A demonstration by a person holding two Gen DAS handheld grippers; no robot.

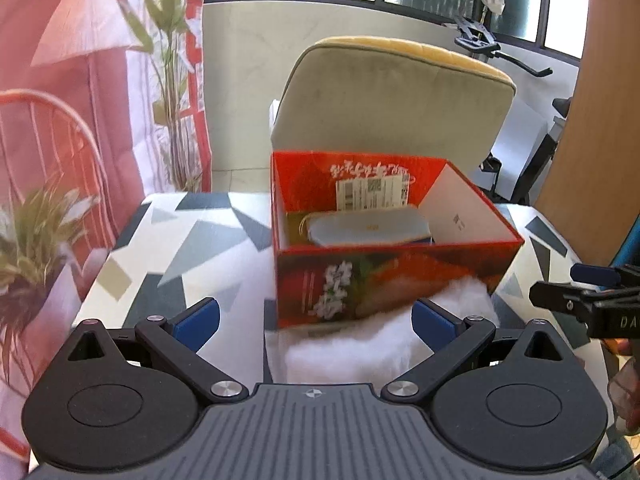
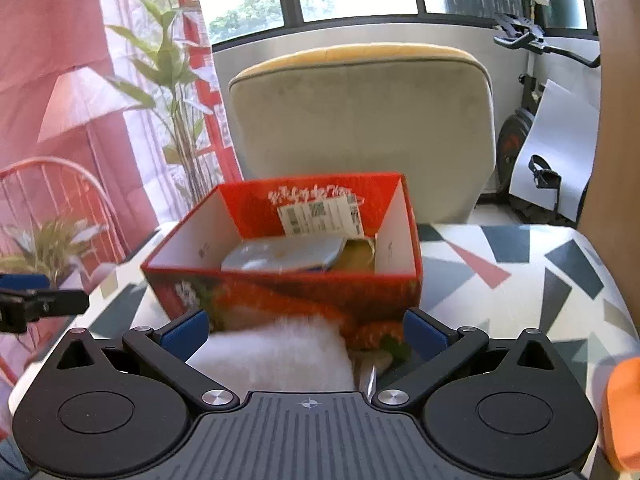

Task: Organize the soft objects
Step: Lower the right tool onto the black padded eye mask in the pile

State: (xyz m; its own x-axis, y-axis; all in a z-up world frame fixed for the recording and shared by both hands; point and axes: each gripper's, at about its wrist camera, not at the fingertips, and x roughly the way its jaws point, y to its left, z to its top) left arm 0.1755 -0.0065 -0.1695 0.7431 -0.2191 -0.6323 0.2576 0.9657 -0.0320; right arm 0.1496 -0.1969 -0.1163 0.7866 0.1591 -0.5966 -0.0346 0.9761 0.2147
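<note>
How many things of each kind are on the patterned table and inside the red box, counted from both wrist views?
Red box: 1
White fluffy towel: 1
Grey-blue pouch in the box: 1
White card in the box: 1
Label tag in the box: 1
Total: 5

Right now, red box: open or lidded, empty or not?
Open, not empty. The red box has no lid; both wrist views look straight in at a grey-blue pouch and a labelled tag.
</note>
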